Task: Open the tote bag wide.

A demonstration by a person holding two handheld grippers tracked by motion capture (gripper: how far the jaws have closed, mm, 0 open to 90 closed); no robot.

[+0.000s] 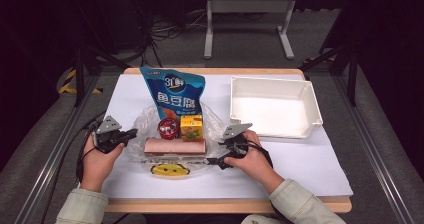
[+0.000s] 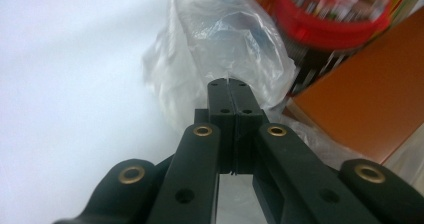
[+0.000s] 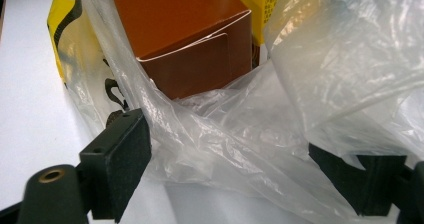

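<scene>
Crumpled clear plastic bag (image 1: pixel 212 126) of groceries, open, mid-table, left edge pinched.

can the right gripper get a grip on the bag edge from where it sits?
Probably yes. The right gripper has its jaws open with the clear bag film lying loose between them, nothing else in the gap; the brown box sits beyond the pads.

The left hand (image 1: pixel 100 156) comes in from the bottom edge, forearm in a pale sleeve, wrapped around the left gripper (image 1: pixel 131 133), which points toward the middle – its black jaws pressed flat together, a fold of clear plastic bag (image 2: pixel 220 49) pinched at their tips. The right hand (image 1: pixel 255 161) holds the right gripper (image 1: pixel 216 159) aimed inward from the other side – jaws spread wide, bag film lying loose between them.
</scene>
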